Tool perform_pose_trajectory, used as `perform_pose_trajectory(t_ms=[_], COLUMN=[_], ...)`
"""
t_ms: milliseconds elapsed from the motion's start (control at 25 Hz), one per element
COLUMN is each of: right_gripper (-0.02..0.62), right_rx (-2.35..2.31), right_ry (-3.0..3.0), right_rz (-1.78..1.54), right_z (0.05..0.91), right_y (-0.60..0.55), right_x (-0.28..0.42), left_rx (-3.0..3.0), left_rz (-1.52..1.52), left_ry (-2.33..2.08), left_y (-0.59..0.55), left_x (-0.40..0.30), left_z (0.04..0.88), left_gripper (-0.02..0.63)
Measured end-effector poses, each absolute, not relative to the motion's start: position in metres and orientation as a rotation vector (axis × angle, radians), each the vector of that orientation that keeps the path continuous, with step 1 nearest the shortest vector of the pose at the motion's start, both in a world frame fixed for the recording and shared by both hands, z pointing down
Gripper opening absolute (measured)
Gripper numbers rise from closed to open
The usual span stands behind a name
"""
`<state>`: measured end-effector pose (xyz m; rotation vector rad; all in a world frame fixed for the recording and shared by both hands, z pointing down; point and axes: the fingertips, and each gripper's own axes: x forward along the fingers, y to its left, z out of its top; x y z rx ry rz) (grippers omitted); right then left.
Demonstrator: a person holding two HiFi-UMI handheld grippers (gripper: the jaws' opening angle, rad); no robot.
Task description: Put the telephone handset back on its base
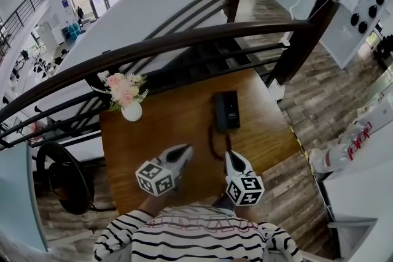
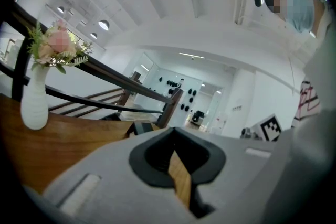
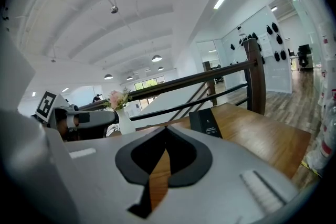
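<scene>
Left claw [image 1: 183, 152] and right claw [image 1: 231, 157], both clenched empty, over one table [image 1: 178, 126], one vase [image 1: 131, 111], one telephone [image 1: 226, 110], seemingly whole

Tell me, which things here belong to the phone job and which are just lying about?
Part of the job: telephone, curly cord, left gripper, right gripper, both with jaws together and empty.
Just around: vase of pink flowers, wooden table, dark railing.

Right gripper [image 3: 166, 129] jaws together, telephone [image 3: 206, 123] beyond
</scene>
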<state>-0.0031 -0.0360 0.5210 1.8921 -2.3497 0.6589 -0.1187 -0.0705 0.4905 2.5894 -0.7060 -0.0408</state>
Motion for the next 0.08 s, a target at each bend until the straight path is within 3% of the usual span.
perform_pose_trajectory(t_ms=[80], right_gripper=[0.0], right_rx=[1.895], right_ry=[-2.348], right_rz=[0.659], right_z=[0.5215], right_y=[-0.0357], right_x=[-0.0025], left_rx=[2.589], left_rz=[-0.039], left_ry=[-0.704], left_y=[-0.0702], left_x=[-0.1182], left_z=[0.4916], left_gripper=[0.002])
